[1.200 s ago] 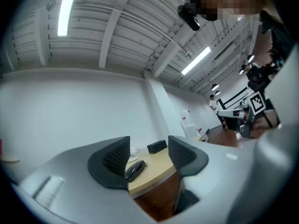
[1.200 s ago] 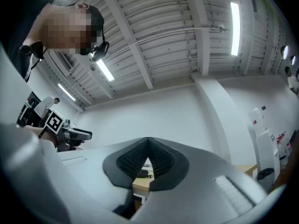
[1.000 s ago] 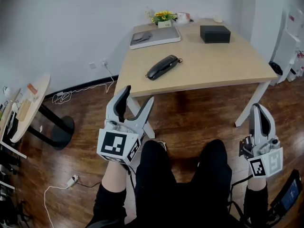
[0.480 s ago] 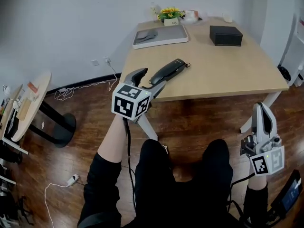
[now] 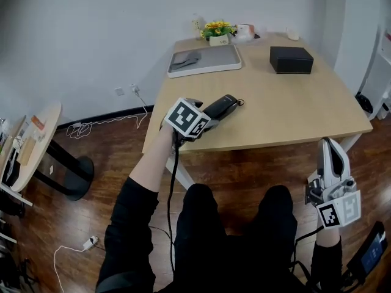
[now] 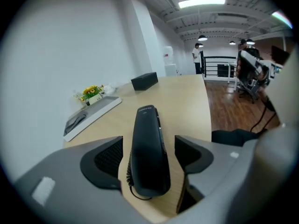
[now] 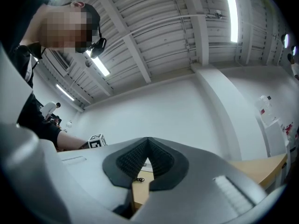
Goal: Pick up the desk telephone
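The desk telephone handset [image 5: 222, 105] is black and lies at an angle near the front left edge of the wooden table [image 5: 293, 112]. My left gripper [image 5: 205, 115] reaches over that edge and is open. In the left gripper view the handset [image 6: 147, 139] lies lengthwise between the two pads [image 6: 108, 158], with a small gap on each side, and its curly cord shows at the near end. My right gripper [image 5: 330, 146] hangs low beside the person's right knee, away from the table, with its jaws shut on nothing [image 7: 148, 157].
A black box [image 5: 291, 60] sits at the table's far right, a grey tray [image 5: 201, 60] at the far left, and a small flower pot [image 5: 217, 29] at the back edge. A round side table [image 5: 29, 146] stands at the left, and cables [image 5: 98, 122] lie on the wooden floor.
My left gripper has risen from above the knees and moved forward to the table edge, where it now straddles the handset. My right gripper has hardly moved.
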Demonstrator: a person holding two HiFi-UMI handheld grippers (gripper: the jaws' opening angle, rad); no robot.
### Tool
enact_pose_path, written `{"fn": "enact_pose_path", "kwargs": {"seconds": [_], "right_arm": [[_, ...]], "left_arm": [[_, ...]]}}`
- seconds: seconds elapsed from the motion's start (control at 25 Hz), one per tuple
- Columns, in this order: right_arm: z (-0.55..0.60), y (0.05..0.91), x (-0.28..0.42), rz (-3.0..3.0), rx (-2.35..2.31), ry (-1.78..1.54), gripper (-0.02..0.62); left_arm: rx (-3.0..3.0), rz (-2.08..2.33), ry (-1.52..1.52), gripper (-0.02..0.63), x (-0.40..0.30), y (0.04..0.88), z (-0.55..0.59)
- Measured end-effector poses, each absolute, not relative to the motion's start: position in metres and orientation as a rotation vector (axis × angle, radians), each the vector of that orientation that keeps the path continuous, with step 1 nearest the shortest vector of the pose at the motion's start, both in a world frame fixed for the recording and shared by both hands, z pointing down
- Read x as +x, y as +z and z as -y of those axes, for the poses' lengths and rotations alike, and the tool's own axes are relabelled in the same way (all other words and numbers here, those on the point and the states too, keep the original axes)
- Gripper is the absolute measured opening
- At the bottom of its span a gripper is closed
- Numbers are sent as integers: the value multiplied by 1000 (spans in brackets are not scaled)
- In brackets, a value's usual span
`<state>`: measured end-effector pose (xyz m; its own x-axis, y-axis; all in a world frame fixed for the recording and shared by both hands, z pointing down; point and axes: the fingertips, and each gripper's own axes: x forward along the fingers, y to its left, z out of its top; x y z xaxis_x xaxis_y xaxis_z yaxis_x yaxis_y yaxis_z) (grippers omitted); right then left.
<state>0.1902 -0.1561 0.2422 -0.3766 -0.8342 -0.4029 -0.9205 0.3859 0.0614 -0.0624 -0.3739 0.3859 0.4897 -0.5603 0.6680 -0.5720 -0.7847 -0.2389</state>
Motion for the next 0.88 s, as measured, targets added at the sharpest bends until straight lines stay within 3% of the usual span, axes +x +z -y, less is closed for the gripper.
{"fn": "enact_pose_path", "kwargs": {"seconds": [0.2,0.28,0.36,0.88], "right_arm": [[178,248,201,-2328,-1565,374,0],[185,253,203,-2330,-1571,359,0],[189,259,202,-2335,-1574,343,0],[197,275,193,-2370,-1569,306,0]], "left_arm": [[2577,836,1400,328,-59,417,385],[2535,745,1452,287,-58,428,383],[2521,684,1467,285,-57,432,382],[2593,826,1274,267,-58,426,384]]}}
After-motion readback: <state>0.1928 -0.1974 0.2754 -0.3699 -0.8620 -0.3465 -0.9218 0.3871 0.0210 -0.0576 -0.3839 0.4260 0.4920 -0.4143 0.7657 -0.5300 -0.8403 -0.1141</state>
